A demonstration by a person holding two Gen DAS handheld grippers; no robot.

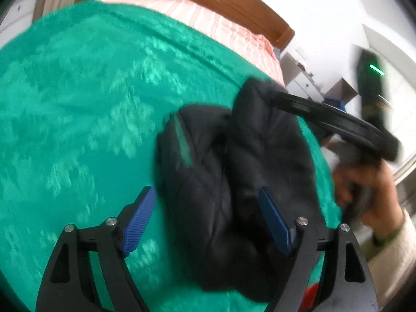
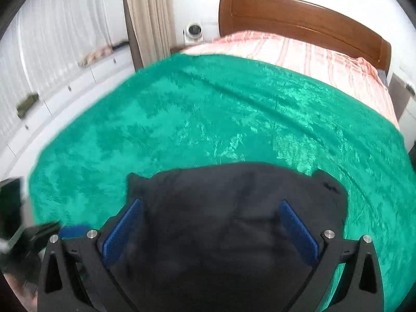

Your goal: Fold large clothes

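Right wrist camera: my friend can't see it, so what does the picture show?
A dark, puffy padded garment lies bundled on a shiny green blanket, between the open blue-padded fingers of the right gripper. Behind it are a pink striped sheet and a brown wooden headboard.

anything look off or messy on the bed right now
Nothing looks damaged or spilled. The black padded jacket lies bunched in a lumpy heap near the edge of the green blanket, not flat. Both grippers, left and right, are open.
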